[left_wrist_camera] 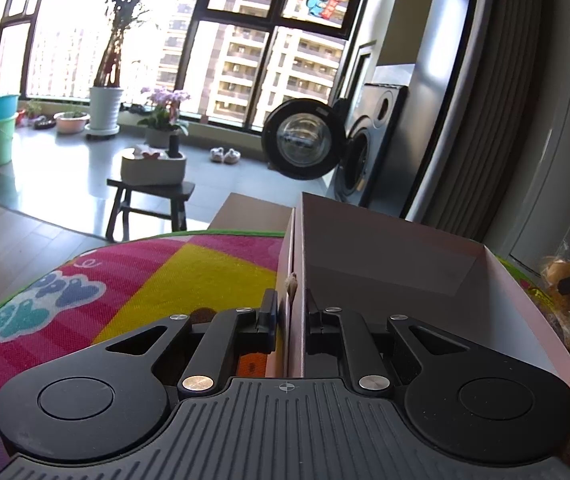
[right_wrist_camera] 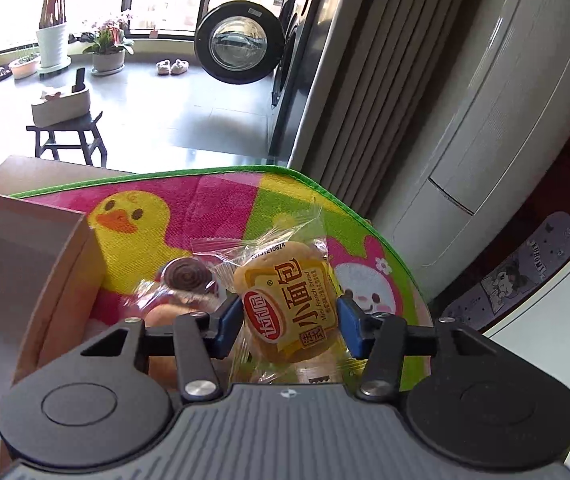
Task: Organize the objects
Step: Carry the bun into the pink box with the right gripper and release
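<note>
Clamped on the near wall of the cardboard box, the left gripper has one finger inside and one outside it. Right gripper jaws grip a wrapped bread roll on both sides, just above the colourful mat. A swirl-patterned pastry in clear wrap lies just left of the roll, beside the box's side.

Black front-loading washing machine with round door swung open; dark wooden stool carrying white oblong planter; pink-flowering orchid near window; white slippers on grey floor.
</note>
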